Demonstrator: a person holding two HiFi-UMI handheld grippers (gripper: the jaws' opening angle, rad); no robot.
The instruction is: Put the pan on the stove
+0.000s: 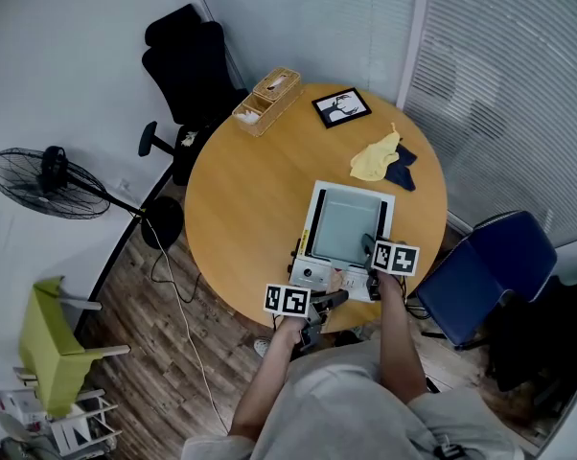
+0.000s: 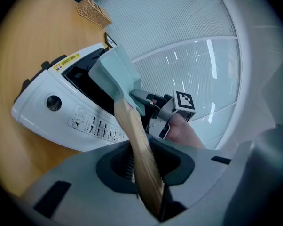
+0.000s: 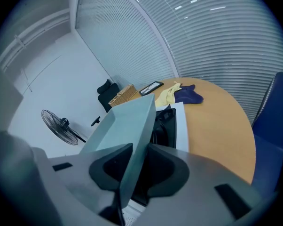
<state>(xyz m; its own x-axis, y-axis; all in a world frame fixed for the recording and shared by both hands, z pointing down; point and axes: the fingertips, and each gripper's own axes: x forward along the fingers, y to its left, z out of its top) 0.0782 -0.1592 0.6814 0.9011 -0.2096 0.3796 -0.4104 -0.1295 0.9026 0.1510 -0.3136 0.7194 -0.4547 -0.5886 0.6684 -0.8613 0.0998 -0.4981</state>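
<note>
Teal pan point(image 2: 115, 73), seemingly tan handle point(image 2: 140, 147), white stove point(image 2: 43, 121).

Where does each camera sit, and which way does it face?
Head view: on the person's head, steeply down at table, stove, pan; forearms, left tool, right tool show.
Left gripper view: on left tool, along jaws gripping the pan's wooden handle; right tool beyond.
Right gripper view: on right tool, along jaws on the pan's wall.
All share pan and stove.

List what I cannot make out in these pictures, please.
- Pan underside: head view, its own floor covers it; touching the stove or not, unclear.
- Stove panel print: left gripper view, too small.
- Handle end: left gripper view, hidden inside left tool.
- Basket contents: head view, too small.
</note>
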